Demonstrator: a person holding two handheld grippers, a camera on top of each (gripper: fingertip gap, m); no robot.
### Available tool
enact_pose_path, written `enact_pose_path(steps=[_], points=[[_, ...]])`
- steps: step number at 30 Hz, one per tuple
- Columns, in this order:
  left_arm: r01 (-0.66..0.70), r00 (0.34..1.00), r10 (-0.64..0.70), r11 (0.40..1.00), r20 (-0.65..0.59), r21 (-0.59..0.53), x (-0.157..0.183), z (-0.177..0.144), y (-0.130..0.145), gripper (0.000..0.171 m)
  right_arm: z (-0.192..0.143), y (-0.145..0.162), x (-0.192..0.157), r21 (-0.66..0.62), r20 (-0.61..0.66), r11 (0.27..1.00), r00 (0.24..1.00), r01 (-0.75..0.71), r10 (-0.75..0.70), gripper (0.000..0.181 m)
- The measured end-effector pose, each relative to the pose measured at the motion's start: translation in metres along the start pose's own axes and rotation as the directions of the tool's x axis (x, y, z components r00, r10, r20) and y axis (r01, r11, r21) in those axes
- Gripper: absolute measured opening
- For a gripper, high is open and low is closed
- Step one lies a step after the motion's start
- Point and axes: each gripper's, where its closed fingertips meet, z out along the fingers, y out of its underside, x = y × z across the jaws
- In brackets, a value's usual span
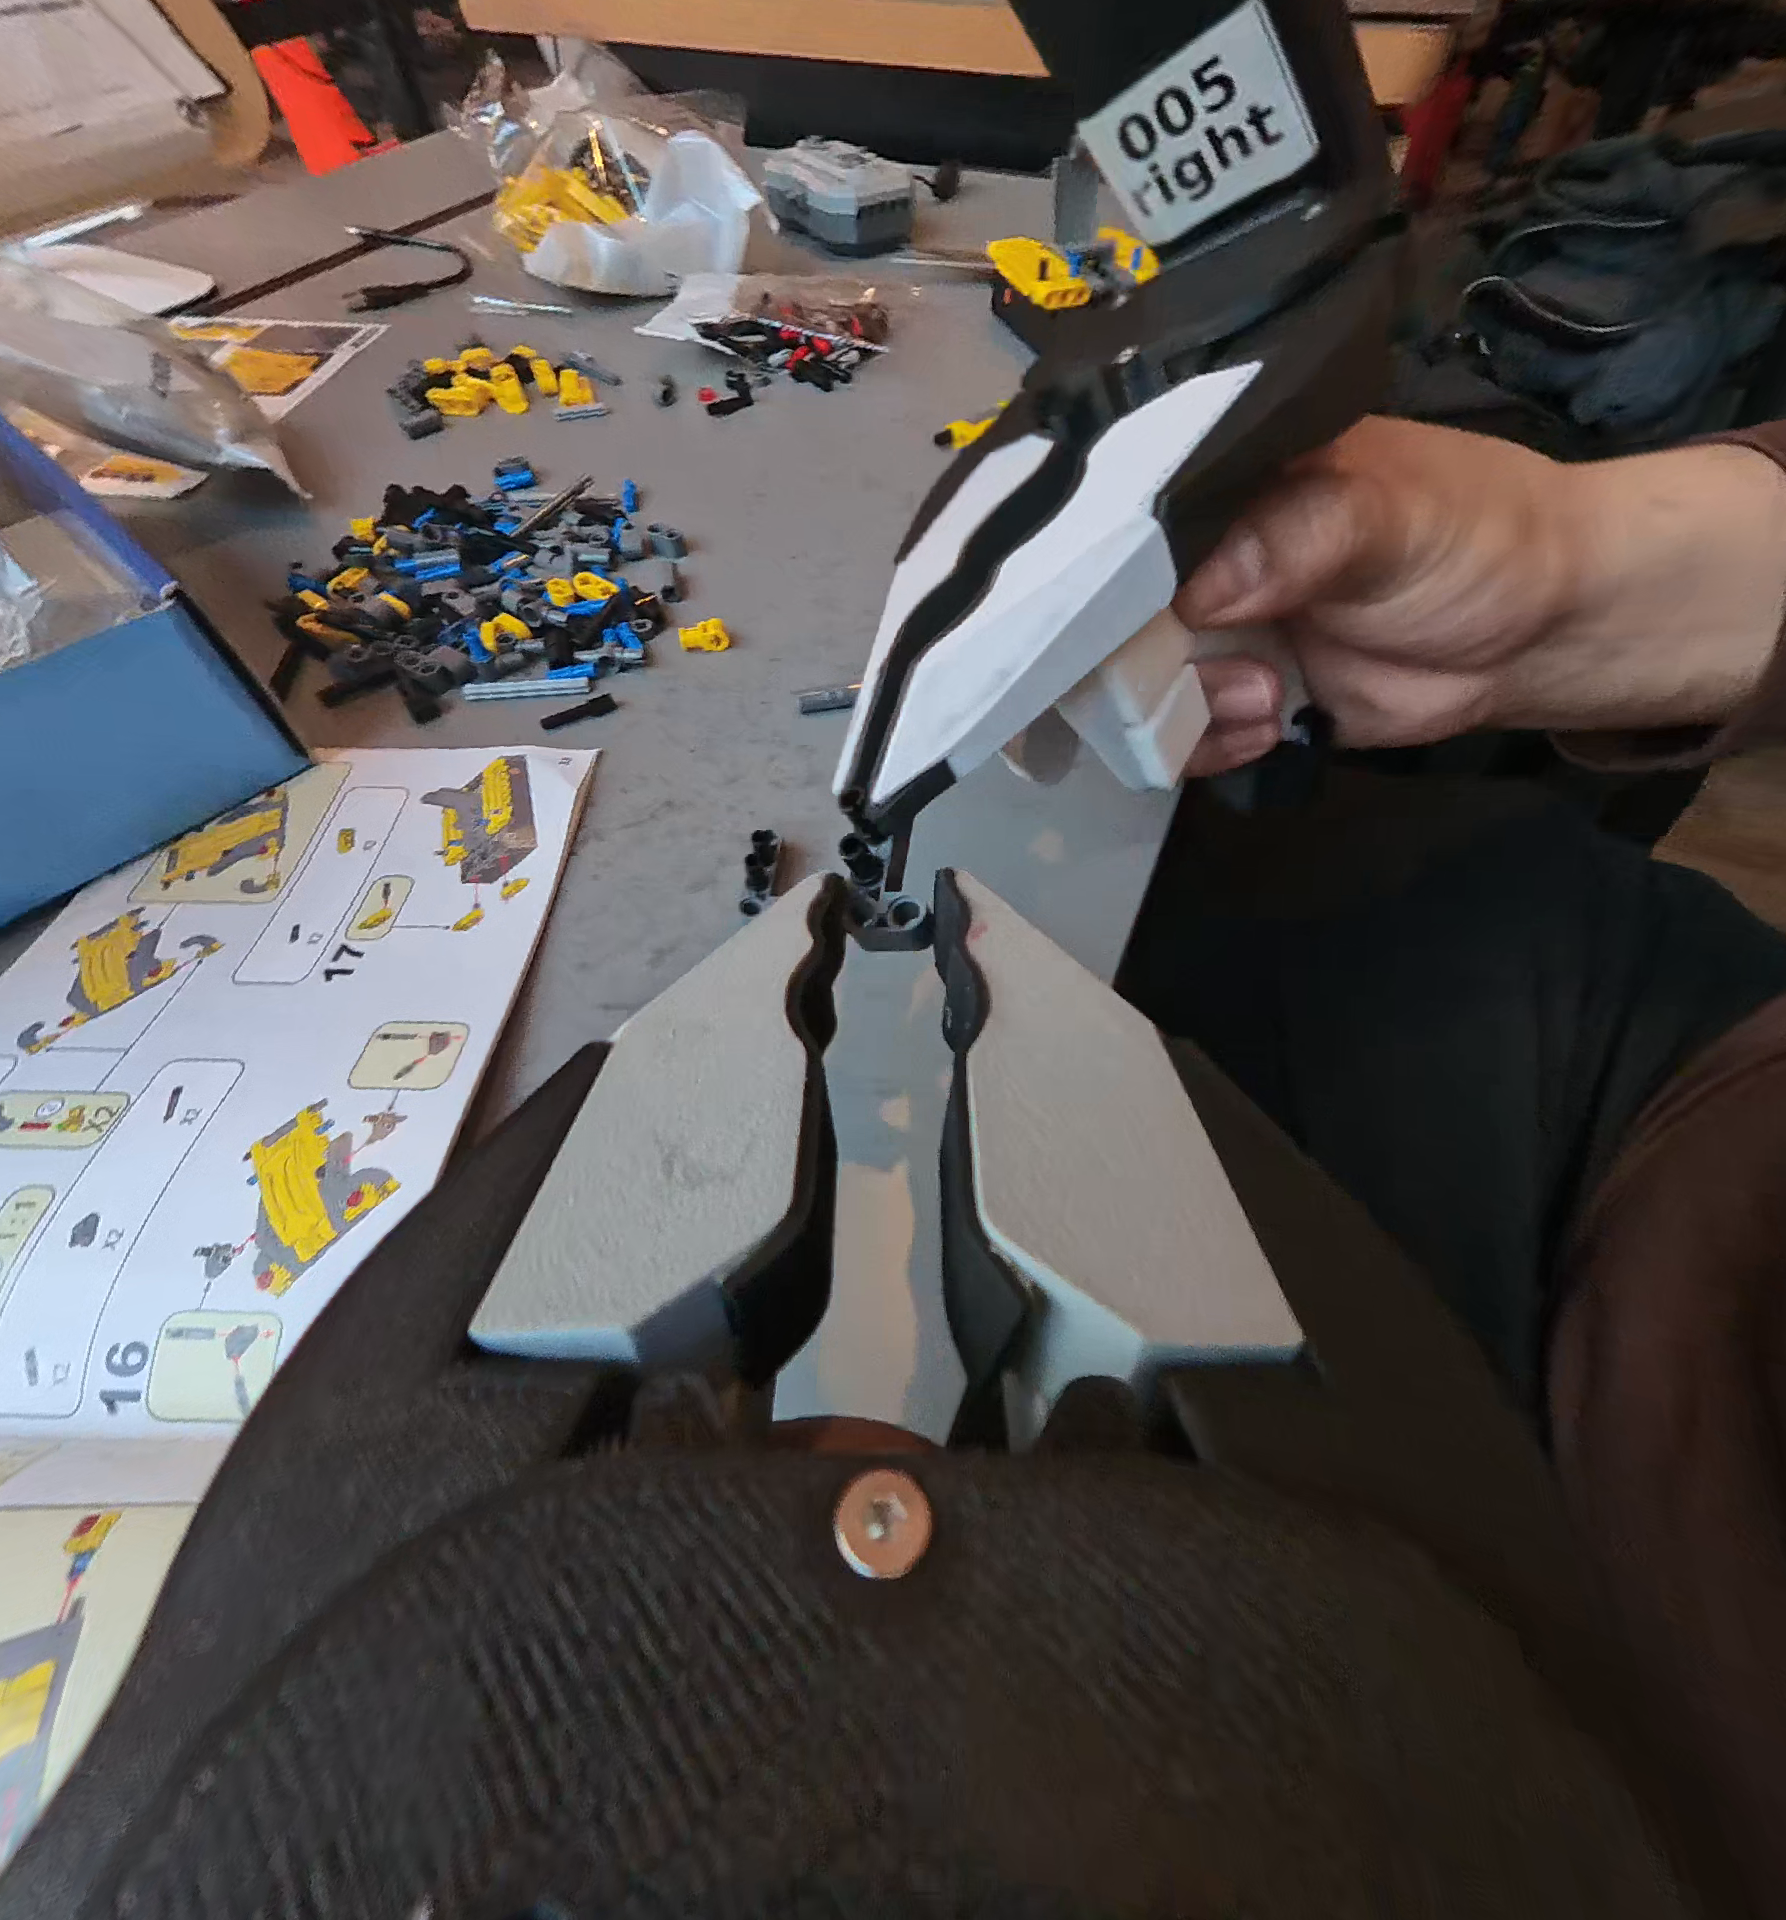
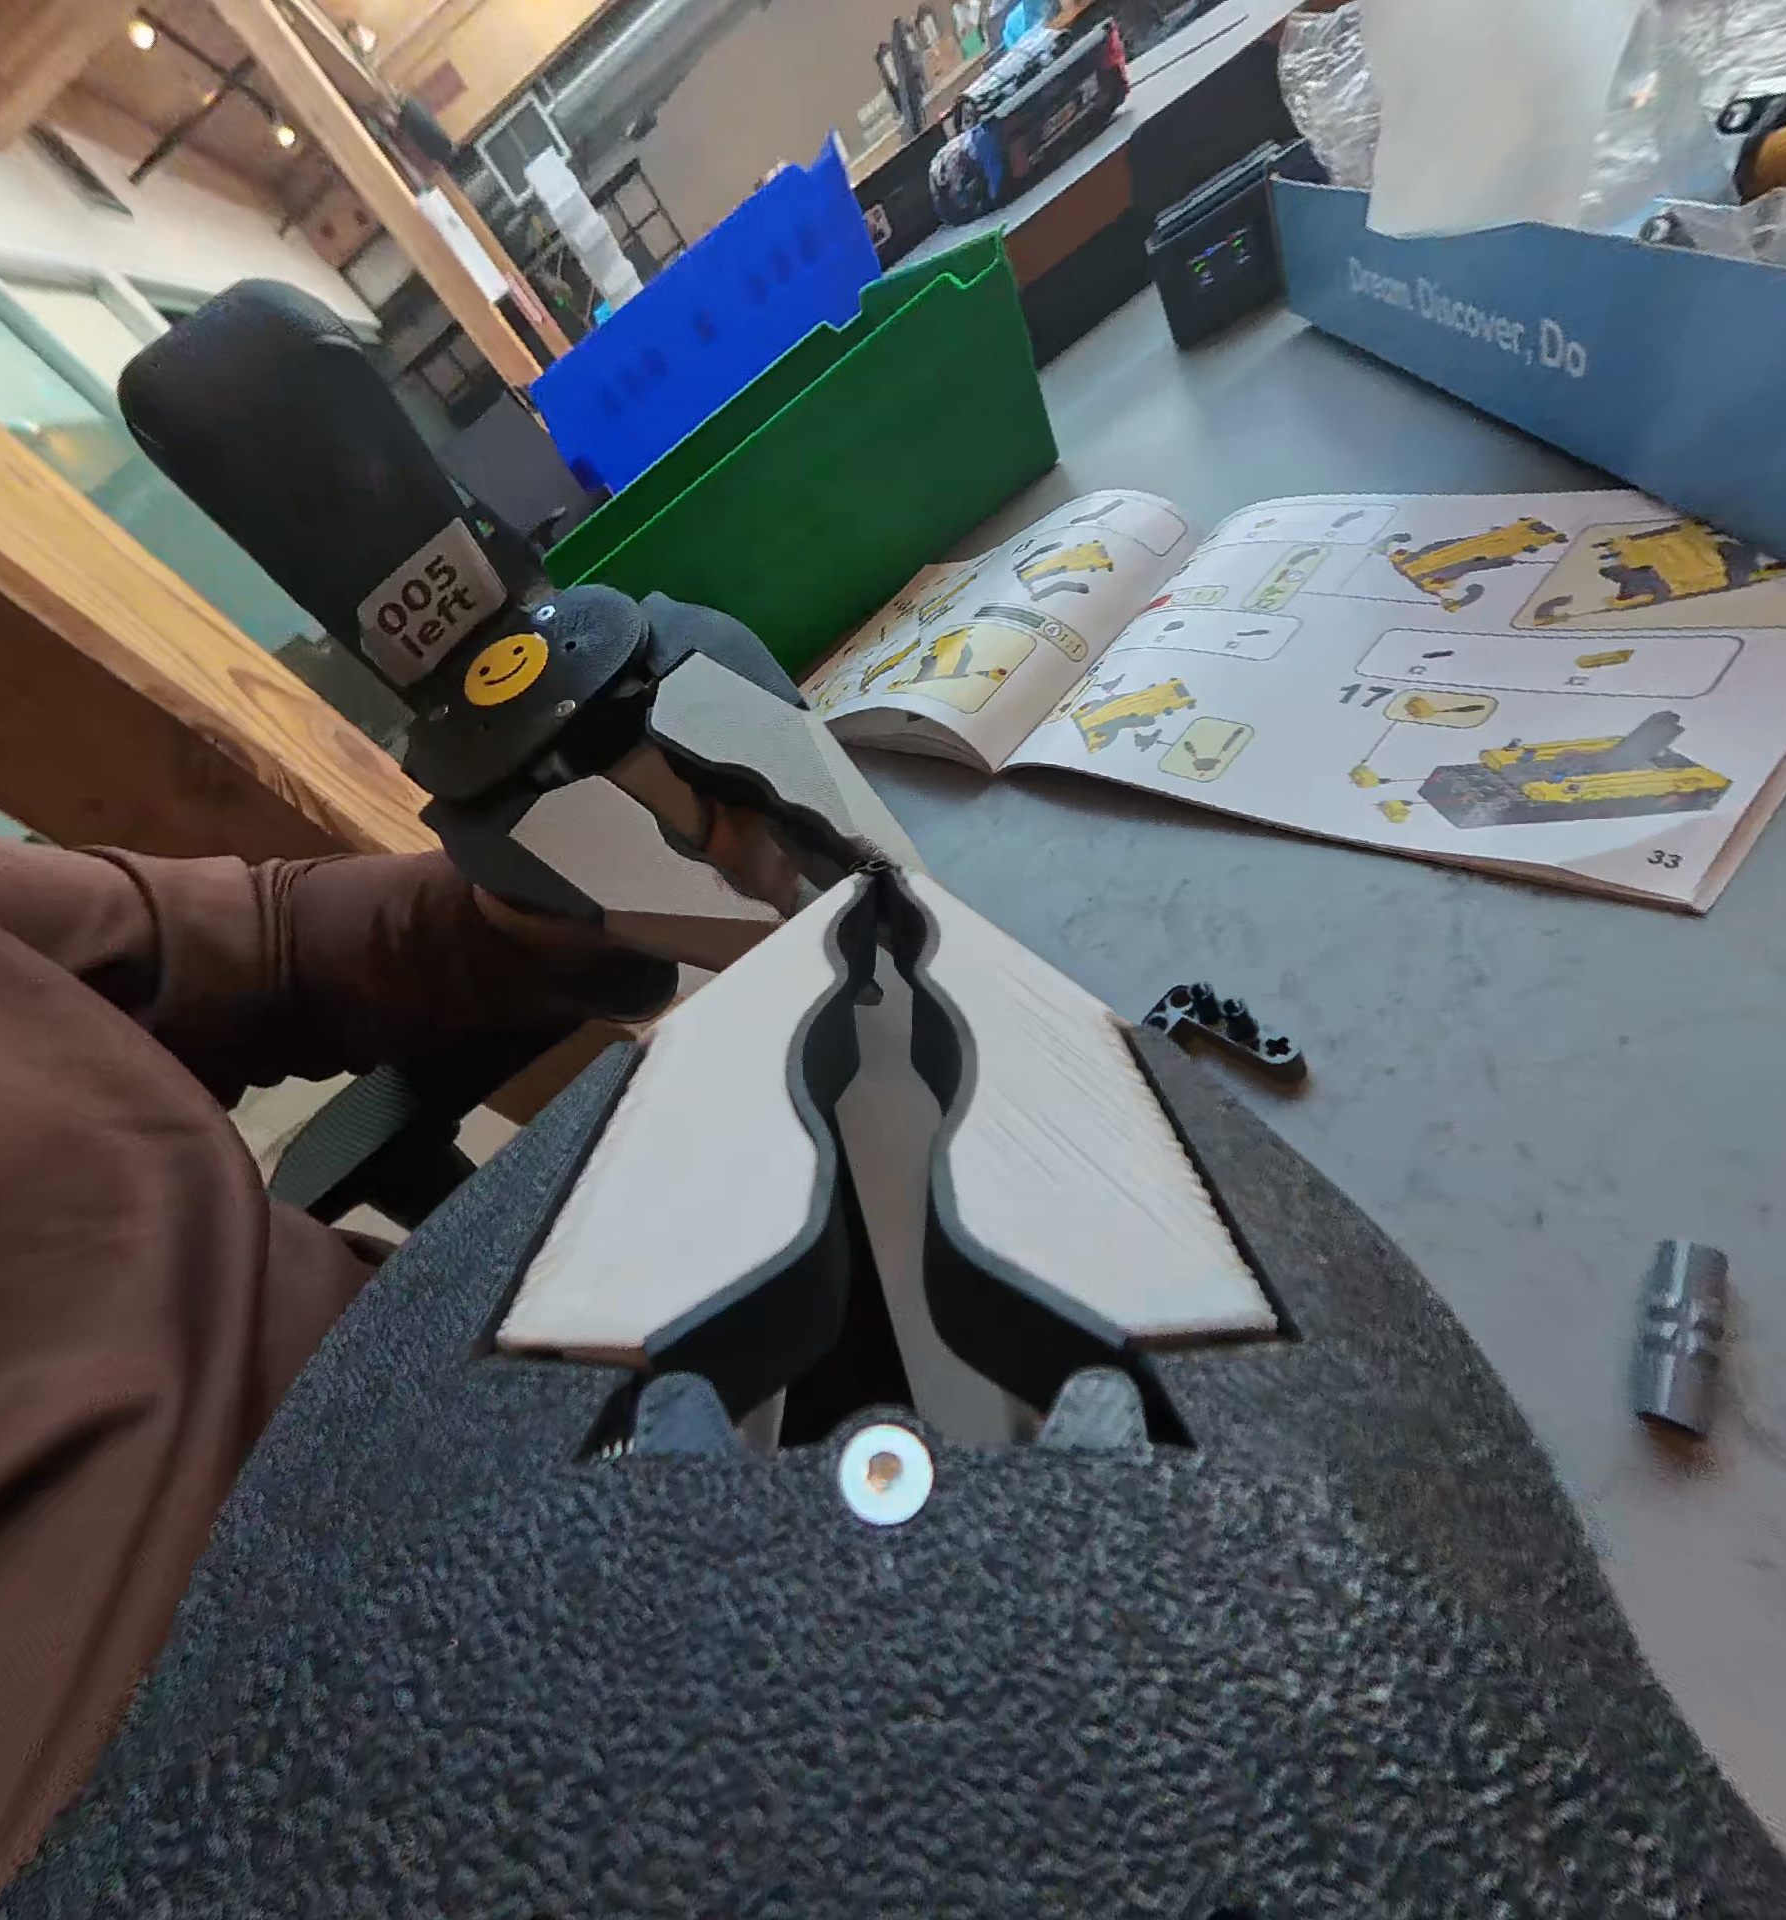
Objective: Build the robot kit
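Left gripper (image 1: 884,909) pinching grey beam (image 1: 891,920); right gripper (image 1: 863,816) clamps black connector (image 1: 861,857); booklet (image 1: 245,1039) beside.

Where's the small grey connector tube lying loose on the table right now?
In the right wrist view, the grey connector tube lies on the table, right of the right hand-held gripper, nearer the camera than the black angled piece.

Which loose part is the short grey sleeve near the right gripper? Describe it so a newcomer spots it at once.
Start at the open instruction booklet on the grey table in the right wrist view, then come toward the camera, past the black angled beam. The grey sleeve lies alone right of the right gripper. Unlike the flat, holed black beam, it is a short round tube with a ridge around its middle.
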Motion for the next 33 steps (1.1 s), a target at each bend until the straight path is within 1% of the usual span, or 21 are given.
enact_pose_path(steps=[2,3,5,6,7,8,10,13,14,15,17,19,23,33], points=[[0.045,0.999,-0.045,0.999,0.002,0.007,-0.005,-0.001,-0.001,0.015,0.002,-0.004,0.002,0.032,-0.007,0.999,0.999,-0.035,0.036,0.0],[0.098,0.995,-0.098,0.995,-0.02,0.019,-0.006,-0.002,-0.003,0.015,0.002,-0.006,0.001,0.055,0.004,0.996,0.998,-0.065,0.065,0.0],[0.248,0.965,-0.241,0.967,-0.104,0.06,-0.004,-0.004,-0.009,0.014,0.0,-0.013,-0.002,0.107,0.046,0.987,0.993,-0.117,0.112,0.0],[0.294,0.949,-0.285,0.955,-0.134,0.048,-0.003,-0.004,-0.007,0.014,-0.004,-0.022,0.0,0.168,0.066,0.972,0.986,-0.161,0.152,0.0],[0.299,0.946,-0.293,0.954,-0.14,0.025,0.0,-0.001,-0.003,0.014,-0.009,-0.028,0.003,0.205,0.092,0.956,0.976,-0.211,0.196,0.0],[0.274,0.954,-0.268,0.961,-0.137,0.025,0.004,0.0,-0.003,0.014,-0.012,-0.031,0.007,0.216,0.106,0.946,0.969,-0.241,0.222,0.0],[0.235,0.965,-0.23,0.972,-0.126,0.02,0.011,0.004,-0.004,0.014,-0.011,-0.024,0.012,0.158,0.063,0.965,0.977,-0.211,0.204,0.0],[0.22,0.969,-0.219,0.975,-0.114,-0.009,0.011,0.008,0.001,0.014,-0.009,-0.012,0.012,0.056,-0.004,0.994,0.996,-0.091,0.091,0.0],[0.222,0.969,-0.222,0.975,-0.111,-0.007,0.01,0.008,0.0,0.014,-0.01,-0.01,0.013,0.027,-0.013,0.998,0.998,-0.058,0.058,0.012],[0.226,0.968,-0.225,0.974,-0.109,-0.006,0.009,0.007,0.0,0.014,-0.011,-0.007,0.013,-0.008,-0.016,1.0,0.999,-0.029,0.029,0.017],[0.235,0.966,-0.233,0.972,-0.11,0.003,0.007,0.005,-0.001,0.014,-0.011,0.002,0.01,-0.077,0.005,0.997,1.0,0.006,-0.005,0.018],[0.244,0.964,-0.241,0.97,-0.107,0.009,0.005,0.004,-0.001,0.014,-0.01,0.008,0.003,-0.11,0.037,0.993,0.999,0.039,-0.035,0.021],[0.245,0.963,-0.243,0.969,-0.117,0.007,0.005,0.003,-0.001,0.014,-0.005,0.013,0.002,-0.143,0.013,0.985,0.995,0.1,-0.099,0.01],[0.225,0.968,-0.224,0.974,-0.116,-0.007,0.008,0.005,0.001,0.014,-0.004,0.008,-0.004,-0.108,0.074,0.991,0.995,0.075,-0.067,0.007]])
